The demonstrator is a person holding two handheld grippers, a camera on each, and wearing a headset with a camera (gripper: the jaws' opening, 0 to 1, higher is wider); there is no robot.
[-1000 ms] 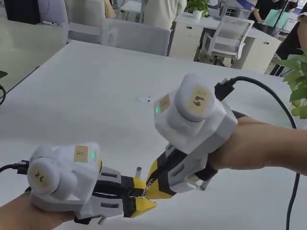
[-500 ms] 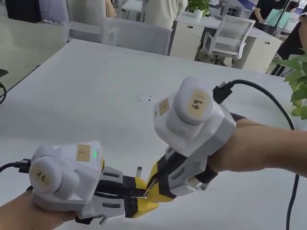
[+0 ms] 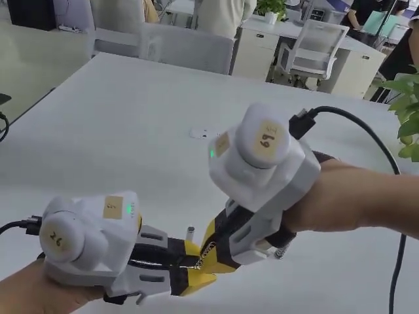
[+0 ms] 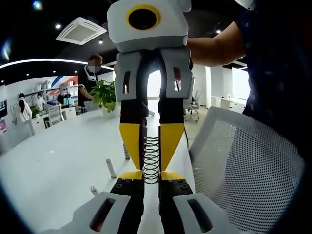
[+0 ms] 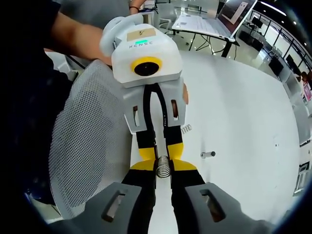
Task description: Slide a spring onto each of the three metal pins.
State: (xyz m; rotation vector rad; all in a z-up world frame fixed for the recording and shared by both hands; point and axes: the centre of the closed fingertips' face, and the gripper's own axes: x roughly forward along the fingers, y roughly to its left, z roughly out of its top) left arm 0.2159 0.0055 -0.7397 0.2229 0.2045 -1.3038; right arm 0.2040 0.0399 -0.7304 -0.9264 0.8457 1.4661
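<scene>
Meeting tip to tip low over the white tabletop [image 3: 118, 131], which stretches wide and open beyond them.
The left tongs [image 3: 191, 267] and right tongs [image 3: 204, 252] are both narrowed to a slit, clamped on opposite ends of one spring [image 4: 152, 160] held off the surface. An upright pin [image 3: 190, 232] stands just behind the tips. A second spring [image 3: 283, 247] lies under the right hand [image 3: 340, 199], whose wrist angles steeply down. A mesh chair back [image 4: 248, 161] sits just beside the near edge.
</scene>
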